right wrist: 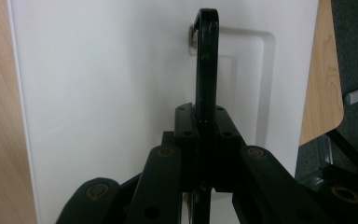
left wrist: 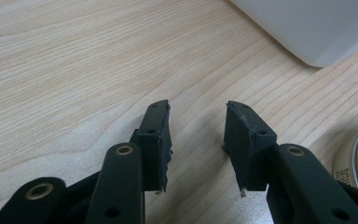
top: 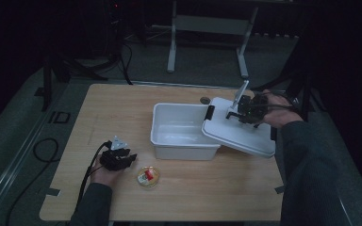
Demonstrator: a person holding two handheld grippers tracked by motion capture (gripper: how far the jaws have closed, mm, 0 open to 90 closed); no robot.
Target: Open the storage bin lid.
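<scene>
The white lid (top: 238,132) hangs from its black handle (right wrist: 207,60), which the right gripper (top: 238,112) has clamped tight between its jaws; the handle runs straight up out of them and the lid's flat face spreads out beyond and to either side. In the high view the lid tilts, its near-left edge resting on the rim of the open white bin (top: 181,129) and the rest over the counter (top: 122,117).

To do this step well, keep the squeeze firm so the lid cannot swing, and carry it level.

The left gripper (left wrist: 198,135) rests low over bare counter, its jaws a narrow gap apart with nothing between; a small round tin (top: 148,176) lies just right of them.

Count: one lid, one bin, one tin, two grippers.
</scene>
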